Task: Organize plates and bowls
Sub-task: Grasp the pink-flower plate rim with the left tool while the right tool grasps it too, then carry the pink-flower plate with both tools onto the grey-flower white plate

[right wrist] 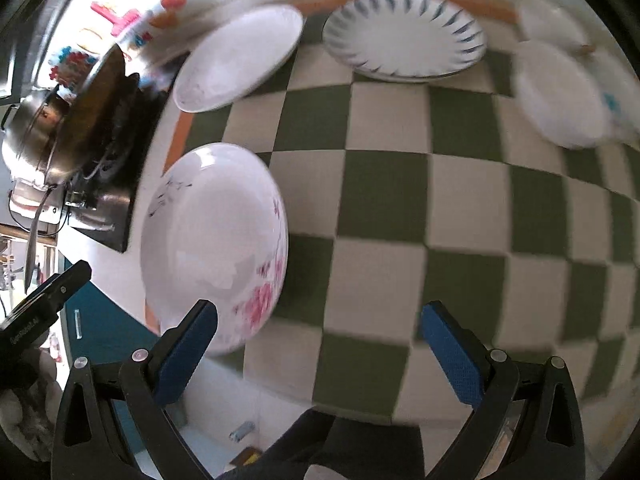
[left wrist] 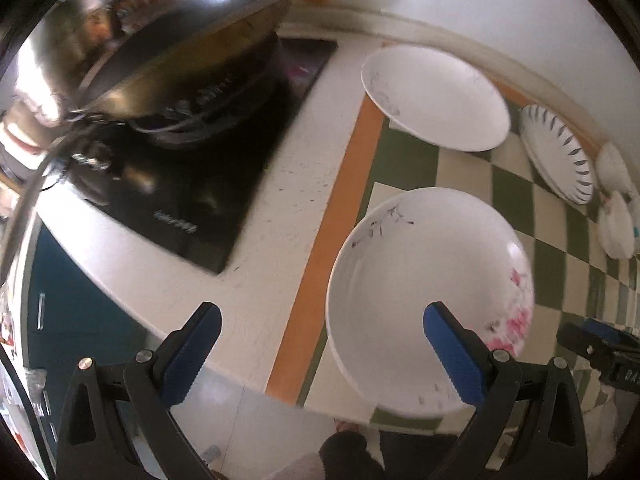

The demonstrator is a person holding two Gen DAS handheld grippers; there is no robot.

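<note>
— So how did the two grippers sit?

— Both hovered above the counter, fingers spread wide, nothing between them. The left gripper pointed over the counter edge, its right pad overlapping the floral plate in the view; whether it touched, I could not tell. The right gripper hung over the checkered cloth, with that same plate at its ten o'clock.

— Did one camera catch what the other missed?

— The left wrist view showed the black cooktop and the tilted pan large at eleven o'clock. The right wrist view showed much more of the cloth, and the other gripper's body at nine o'clock.

— And the count?

— Three plates: the floral one near the front edge, a plain white plate at twelve o'clock of it, and a blue-streaked plate further right. Two smaller white bowls sat at two o'clock — blurred, apparently touching.
</note>
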